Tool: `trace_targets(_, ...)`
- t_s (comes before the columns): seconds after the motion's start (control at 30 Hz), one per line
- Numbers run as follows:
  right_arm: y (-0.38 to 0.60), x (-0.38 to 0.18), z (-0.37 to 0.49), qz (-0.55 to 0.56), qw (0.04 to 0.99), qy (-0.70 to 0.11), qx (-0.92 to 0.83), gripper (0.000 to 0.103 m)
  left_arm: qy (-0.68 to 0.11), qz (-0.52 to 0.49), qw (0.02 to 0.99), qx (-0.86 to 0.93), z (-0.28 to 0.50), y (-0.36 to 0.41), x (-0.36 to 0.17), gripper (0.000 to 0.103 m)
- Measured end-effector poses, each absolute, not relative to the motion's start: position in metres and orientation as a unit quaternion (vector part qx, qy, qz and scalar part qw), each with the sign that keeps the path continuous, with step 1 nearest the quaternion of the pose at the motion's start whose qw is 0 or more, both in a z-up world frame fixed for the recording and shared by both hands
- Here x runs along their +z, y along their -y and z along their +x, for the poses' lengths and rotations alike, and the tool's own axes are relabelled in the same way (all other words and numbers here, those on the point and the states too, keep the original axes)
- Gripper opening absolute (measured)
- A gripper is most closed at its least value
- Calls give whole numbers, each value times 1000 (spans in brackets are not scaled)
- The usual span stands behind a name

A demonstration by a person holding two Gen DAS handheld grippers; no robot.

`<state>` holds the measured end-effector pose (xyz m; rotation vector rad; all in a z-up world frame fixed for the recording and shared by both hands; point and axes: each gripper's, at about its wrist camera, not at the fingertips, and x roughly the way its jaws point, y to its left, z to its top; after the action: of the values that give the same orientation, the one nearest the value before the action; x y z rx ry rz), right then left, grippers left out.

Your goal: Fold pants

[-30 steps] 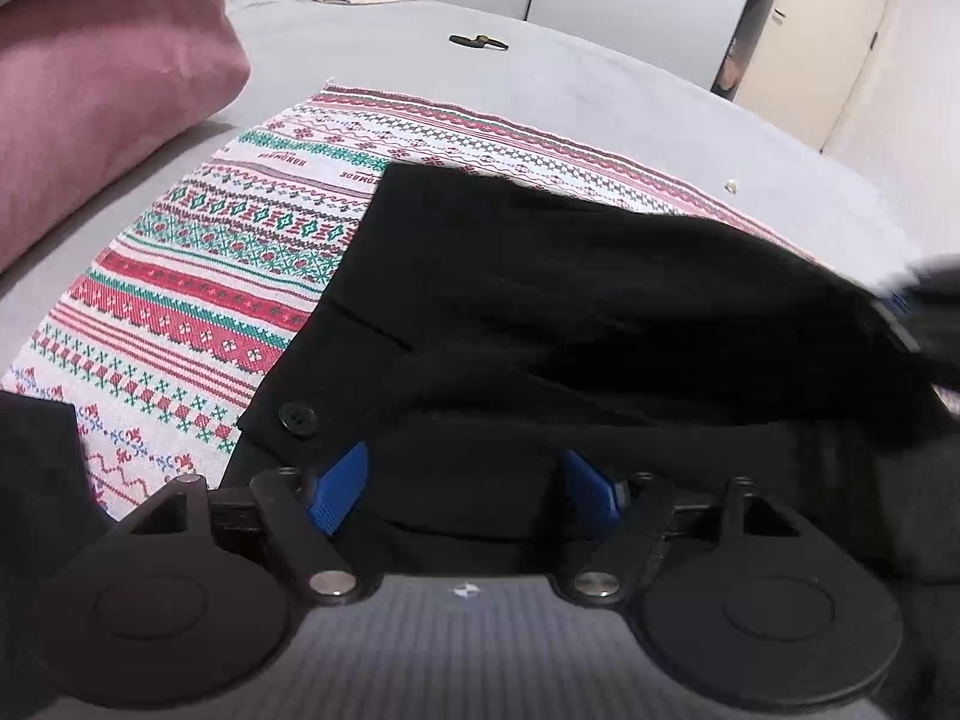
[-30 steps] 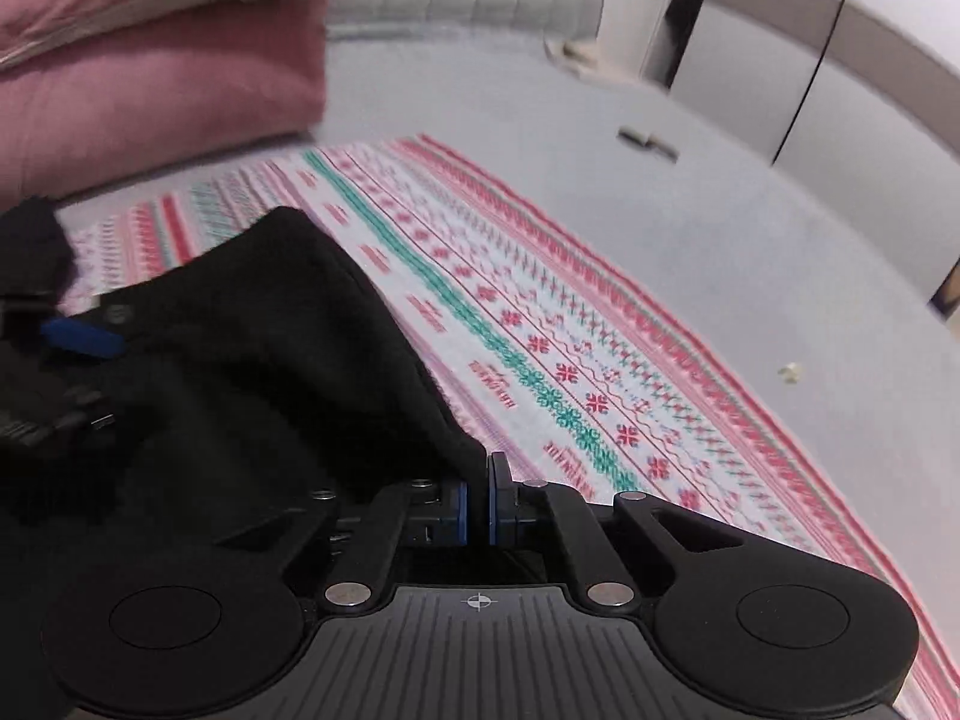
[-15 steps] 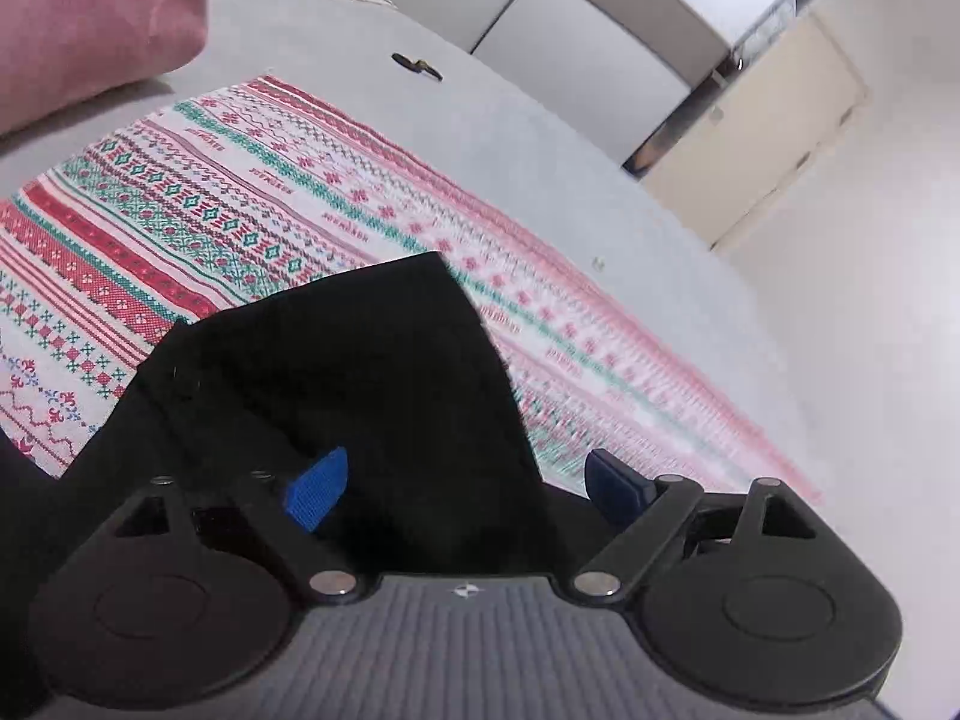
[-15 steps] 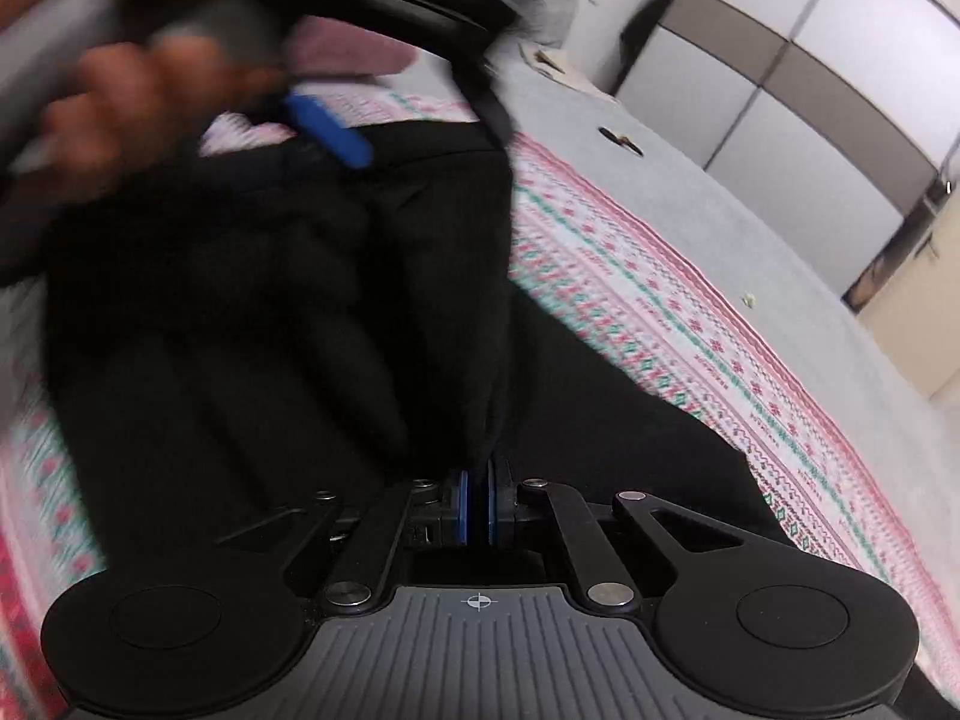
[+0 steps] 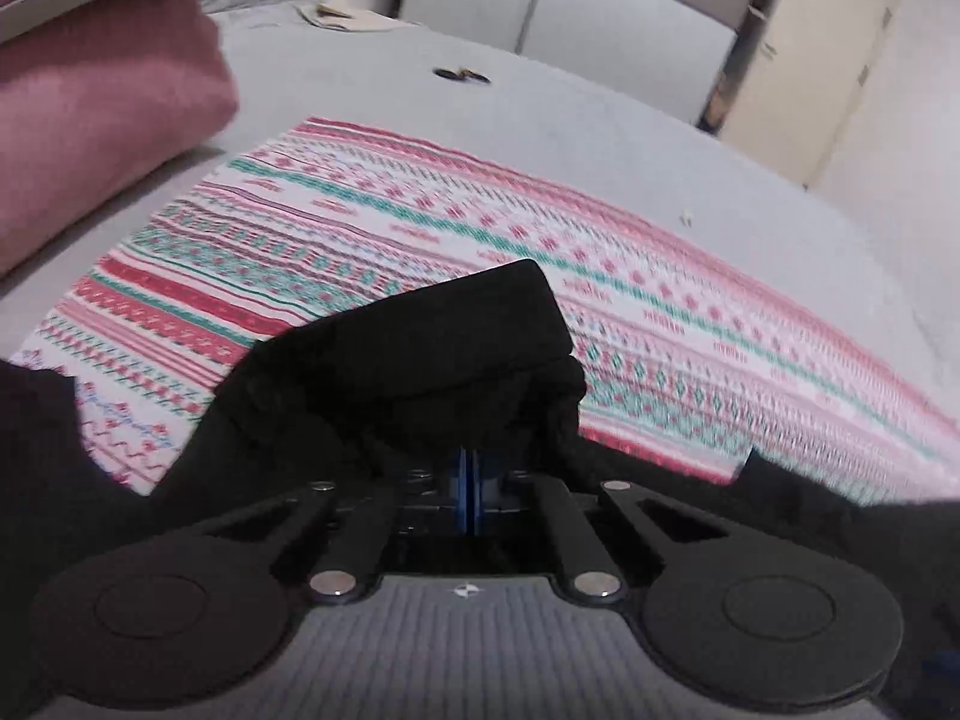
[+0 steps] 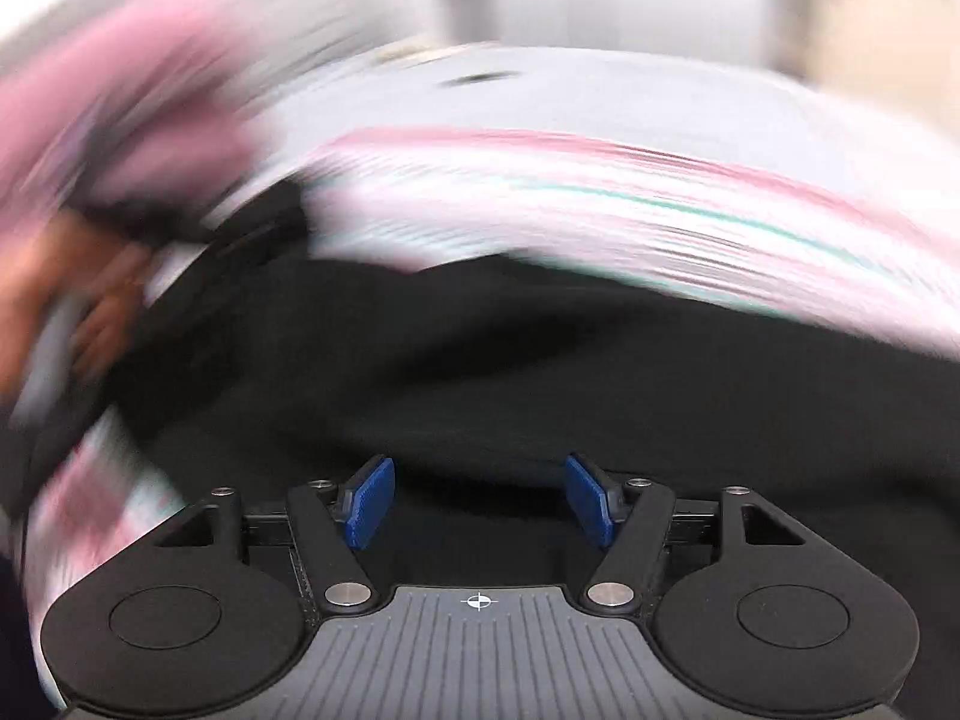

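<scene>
My left gripper (image 5: 468, 483) is clenched on a bunched fold of the black pants (image 5: 420, 348), which rise just ahead of it over the patterned cloth (image 5: 660, 312). Only the blurred right view shows my right gripper (image 6: 480, 501): jaws opening, apparently nothing pinched, pants spread beyond.
</scene>
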<state>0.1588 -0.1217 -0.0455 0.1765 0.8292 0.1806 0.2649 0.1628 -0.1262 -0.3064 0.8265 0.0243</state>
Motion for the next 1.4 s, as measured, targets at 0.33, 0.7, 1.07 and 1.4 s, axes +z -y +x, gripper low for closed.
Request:
trace_targets(0.33,404,-44,184,379,852,-306,-193,65,-403,-204,892,5,270,-169,-130,26)
trace_targets(0.7,475,-100,234,389,810,-315,-308,48,-349,-78,932,-59,276,-113,-124,99)
trace_targets(1.07,459,-26,217,318,871,-266,-263,2,-331,-66,941,31,276,-123,-120,31)
trace_targets(1.4,432,-40,51,421,835,-226,-274,2,-351,-229,904,88,223,-189,-108,30)
